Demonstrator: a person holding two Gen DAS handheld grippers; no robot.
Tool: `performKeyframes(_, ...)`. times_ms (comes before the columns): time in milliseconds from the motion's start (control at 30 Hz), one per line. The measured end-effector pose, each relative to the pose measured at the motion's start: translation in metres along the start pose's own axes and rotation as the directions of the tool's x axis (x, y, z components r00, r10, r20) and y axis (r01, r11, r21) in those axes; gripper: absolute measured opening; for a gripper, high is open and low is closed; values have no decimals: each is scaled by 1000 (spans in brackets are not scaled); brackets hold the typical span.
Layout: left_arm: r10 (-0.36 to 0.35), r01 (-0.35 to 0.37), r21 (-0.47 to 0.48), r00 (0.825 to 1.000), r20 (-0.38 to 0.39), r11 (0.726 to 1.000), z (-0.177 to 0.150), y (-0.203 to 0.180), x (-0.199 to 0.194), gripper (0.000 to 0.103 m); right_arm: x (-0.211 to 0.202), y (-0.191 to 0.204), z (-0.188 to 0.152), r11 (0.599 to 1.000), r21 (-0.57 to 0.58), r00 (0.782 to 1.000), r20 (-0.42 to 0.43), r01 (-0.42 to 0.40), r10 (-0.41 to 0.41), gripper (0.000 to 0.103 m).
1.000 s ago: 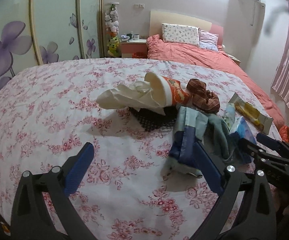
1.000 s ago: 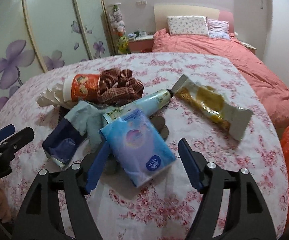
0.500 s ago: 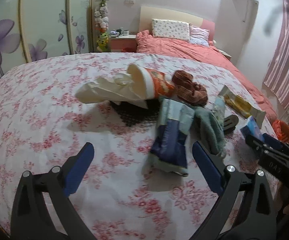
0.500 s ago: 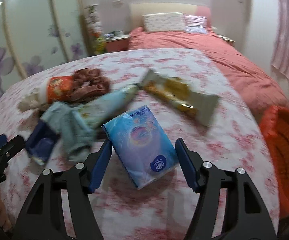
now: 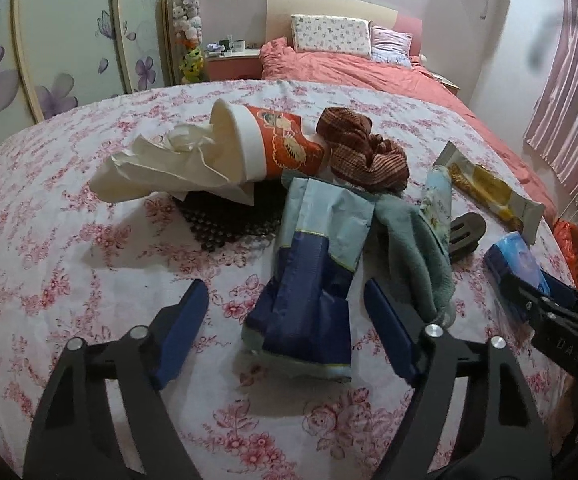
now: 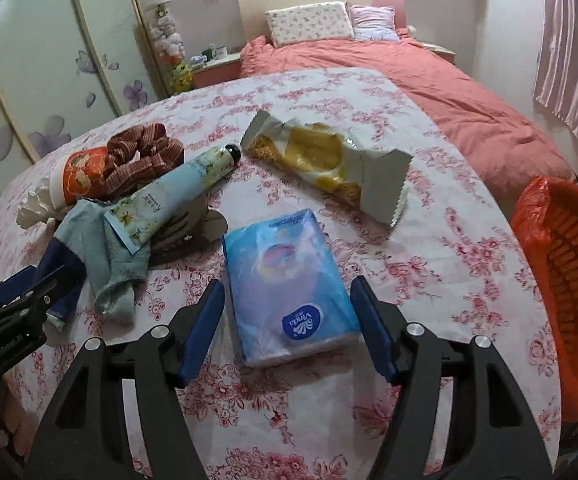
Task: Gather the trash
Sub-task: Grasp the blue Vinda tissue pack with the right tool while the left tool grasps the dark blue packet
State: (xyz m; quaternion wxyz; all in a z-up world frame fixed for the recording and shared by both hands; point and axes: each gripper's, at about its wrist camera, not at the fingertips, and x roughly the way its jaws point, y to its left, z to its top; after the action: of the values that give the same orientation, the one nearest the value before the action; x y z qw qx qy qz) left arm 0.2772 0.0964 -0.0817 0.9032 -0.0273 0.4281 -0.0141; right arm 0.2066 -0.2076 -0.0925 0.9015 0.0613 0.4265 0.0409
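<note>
Two grippers hang open. My left gripper (image 5: 285, 320), fingers just narrowing, straddles the blue wrapper (image 5: 309, 280) at lower centre without touching. My right gripper (image 6: 287, 324) brackets the tissue pack (image 6: 289, 284), untouched. Orange bin (image 6: 569, 280) sits far right.

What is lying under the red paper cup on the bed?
Under the red paper cup a dark beaded mat shows, with crumpled white paper spilling from the cup's mouth. How far the mat reaches under the cup is hidden.
</note>
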Motion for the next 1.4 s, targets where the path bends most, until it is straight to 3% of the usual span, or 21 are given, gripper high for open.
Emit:
performKeyframes(267, -20, 20, -15, 1000, -16, 1000, 0, 1, 7, 70, 1, 0, 1, 1000, -5, 1000, -4, 3, -3, 68)
performKeyframes(533, -10, 10, -3, 1000, -23, 1000, 0, -3, 9, 70, 2, 2, 0, 1000, -12, 1000, -7, 10, -10, 69)
performKeyframes(900, -43, 42, -19, 999, -22, 999, -1, 2, 9, 77, 3, 3, -1, 1000, -9, 1000, -7, -1, 1, 72)
performKeyframes(1000, -41, 40, -18, 999, -29, 999, -1, 2, 11, 84, 2, 3, -1, 1000, -9, 1000, -8, 0, 0, 72)
performKeyframes(1200, -35, 35, -13, 999, -32, 999, -1, -1, 12, 85, 2, 3, -2, 1000, -2, 1000, -5, -10, 10, 72)
performKeyframes(1333, -8, 7, -17, 1000, -24, 1000, 0, -1, 11, 72, 2, -1, -2, 1000, 9, 1000, 1, -13, 13, 69)
performKeyframes(1400, -7, 7, 7, 1000, -22, 1000, 1, -5, 11, 62, 1, -4, -2, 1000, 21, 1000, 7, -2, 1, 60)
